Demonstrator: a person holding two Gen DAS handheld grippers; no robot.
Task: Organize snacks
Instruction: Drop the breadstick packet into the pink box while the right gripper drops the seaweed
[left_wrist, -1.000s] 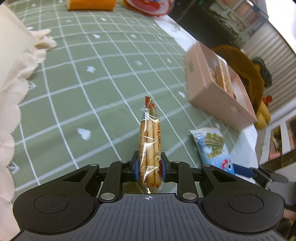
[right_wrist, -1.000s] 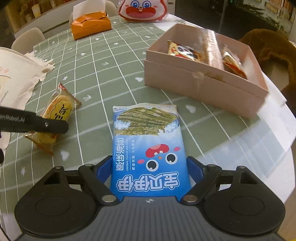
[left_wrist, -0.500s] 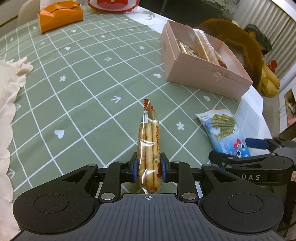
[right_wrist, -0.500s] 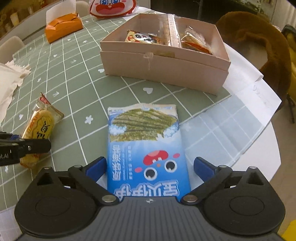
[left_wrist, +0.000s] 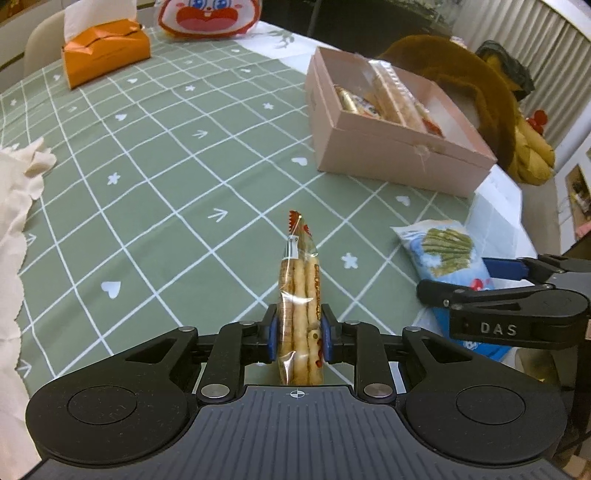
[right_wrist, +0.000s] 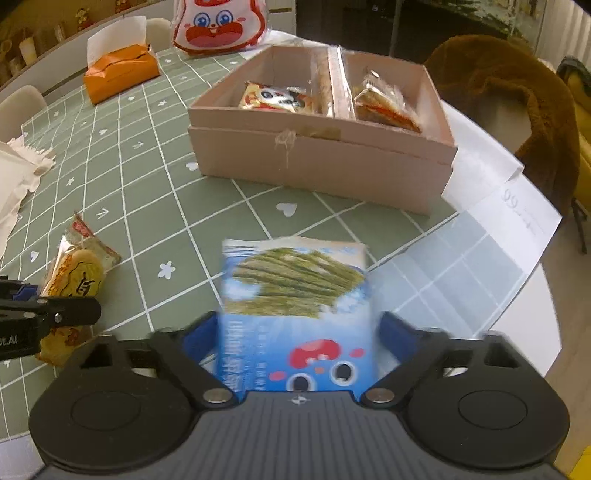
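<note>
My left gripper (left_wrist: 295, 334) is shut on a clear cracker packet (left_wrist: 300, 295), held edge-on above the green tablecloth. The same packet shows in the right wrist view (right_wrist: 75, 273) at the left. My right gripper (right_wrist: 295, 332) holds a blue seaweed snack bag (right_wrist: 295, 295) between its blue pads; the bag is blurred. The bag also shows in the left wrist view (left_wrist: 443, 254), with the right gripper (left_wrist: 509, 280) beside it. A pink cardboard box (right_wrist: 325, 155) with several snacks inside stands ahead on the table; it also shows in the left wrist view (left_wrist: 399, 155).
An orange tissue box (left_wrist: 107, 51) and a white-and-red rabbit bag (left_wrist: 210, 18) stand at the table's far side. White cloth (left_wrist: 14, 206) lies at the left edge. A brown furry chair (right_wrist: 517, 103) stands past the right table edge. White paper (right_wrist: 495, 192) lies beside the box.
Both grippers have moved nearer the pink box. The seaweed bag now sits tighter between the right pads and has lifted. The cracker packet stays gripped.
</note>
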